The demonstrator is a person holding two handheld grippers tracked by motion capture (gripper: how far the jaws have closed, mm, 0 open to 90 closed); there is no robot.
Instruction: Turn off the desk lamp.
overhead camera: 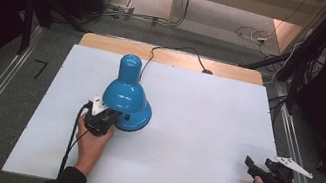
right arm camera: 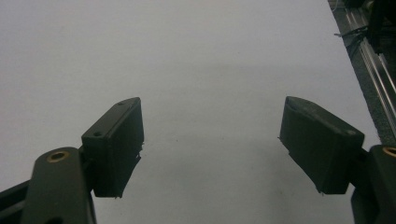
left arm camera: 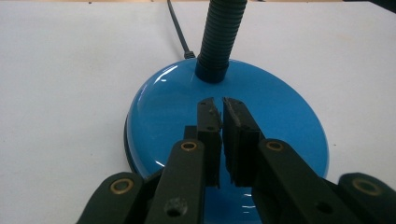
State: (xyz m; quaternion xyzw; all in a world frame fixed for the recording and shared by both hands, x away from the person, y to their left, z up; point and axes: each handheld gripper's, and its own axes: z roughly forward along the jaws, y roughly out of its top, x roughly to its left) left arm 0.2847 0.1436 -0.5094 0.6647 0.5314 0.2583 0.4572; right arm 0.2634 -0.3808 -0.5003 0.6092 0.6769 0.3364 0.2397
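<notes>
Left tongs [left arm camera: 220, 103], clenched on nothing, hover over the blue lamp's glossy base [left arm camera: 289, 121] at center-left of the table [overhead camera: 208, 109], likely heavy and slippery, better gripped at its ribbed neck [left arm camera: 223, 32]; right tongs [right arm camera: 211, 140] gape released.

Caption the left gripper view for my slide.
Left gripper, jaws nearly shut, poised over the blue lamp base beside its black flexible neck.
</notes>
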